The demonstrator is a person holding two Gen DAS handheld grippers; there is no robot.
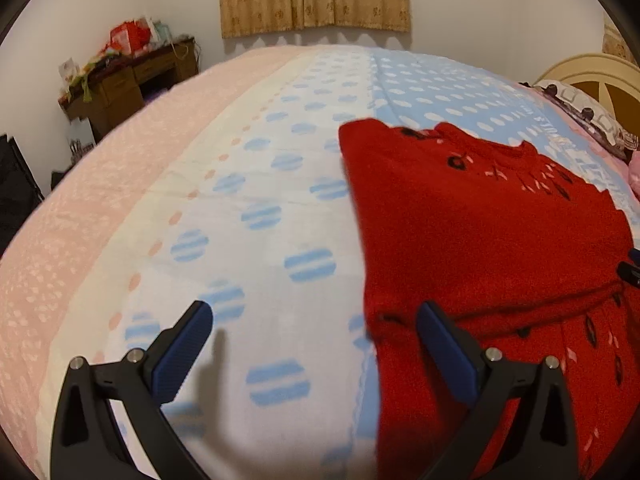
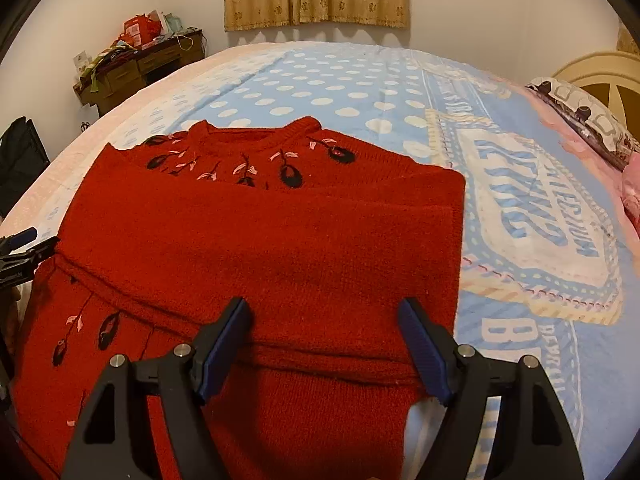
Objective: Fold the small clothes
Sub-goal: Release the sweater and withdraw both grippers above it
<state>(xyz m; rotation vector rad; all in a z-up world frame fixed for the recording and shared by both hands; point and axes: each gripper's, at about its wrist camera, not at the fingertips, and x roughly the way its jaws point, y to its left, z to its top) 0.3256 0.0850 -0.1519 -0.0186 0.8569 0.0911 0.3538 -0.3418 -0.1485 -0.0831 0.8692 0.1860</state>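
Observation:
A red knit sweater (image 2: pixel 280 240) with black and pink embroidery lies flat on the bed, its sleeves folded across the body. It also shows in the left wrist view (image 1: pixel 480 240). My left gripper (image 1: pixel 316 320) is open and empty, above the sweater's left edge, one finger over the sheet and one over the knit. It shows at the left edge of the right wrist view (image 2: pixel 28 244). My right gripper (image 2: pixel 324 312) is open and empty, above the sweater's lower right part near a folded sleeve edge.
The bed (image 2: pixel 360 88) has a blue dotted sheet with a printed emblem (image 2: pixel 532 216) right of the sweater. A pillow (image 2: pixel 580 112) and headboard (image 2: pixel 592 76) lie at the right. A cluttered wooden desk (image 2: pixel 132 64) stands at the far left wall.

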